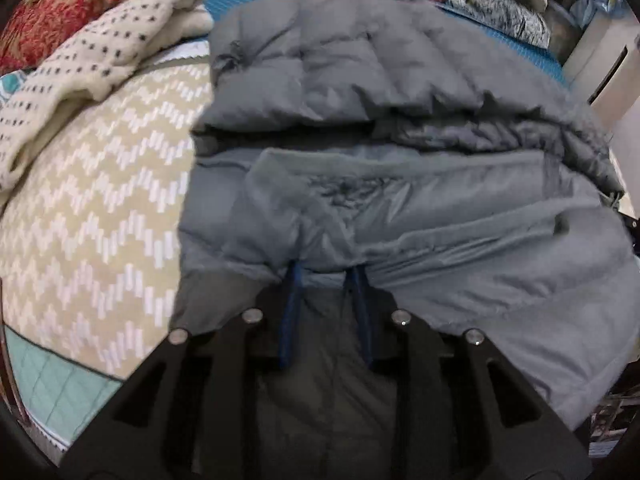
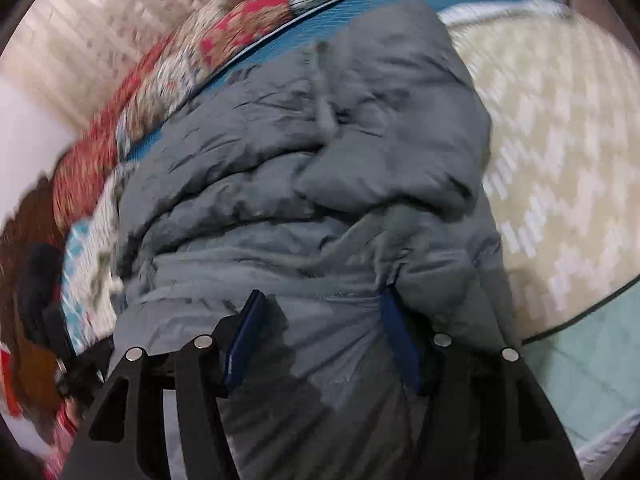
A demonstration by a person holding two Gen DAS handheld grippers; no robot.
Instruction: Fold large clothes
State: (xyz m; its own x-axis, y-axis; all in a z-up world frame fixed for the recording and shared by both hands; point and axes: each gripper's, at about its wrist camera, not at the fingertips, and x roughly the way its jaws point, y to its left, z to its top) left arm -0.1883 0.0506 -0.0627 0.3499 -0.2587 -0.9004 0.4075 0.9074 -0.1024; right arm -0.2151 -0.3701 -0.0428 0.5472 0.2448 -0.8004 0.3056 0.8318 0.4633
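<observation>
In the left wrist view, a fold of the puffy, quilted grey jacket [image 1: 400, 128] is pinched by the left gripper [image 1: 326, 270]; a beige zigzag-woven blanket [image 1: 100, 208] is seen at 9 o'clock.

In the right wrist view, slick, crumpled jacket [image 2: 320, 160] fabric is bunched between the parted fingers of the right gripper [image 2: 320, 300]; whether it is clamped cannot be told.

A: What is the right gripper [image 2: 324, 300] touching?
B: Its blue fingers [image 2: 244, 340] are standing wide apart, pressing into the grey padded jacket [image 2: 320, 168].
A: And beneath?
B: The jacket is lying on a beige zigzag bedspread [image 2: 560, 168].
</observation>
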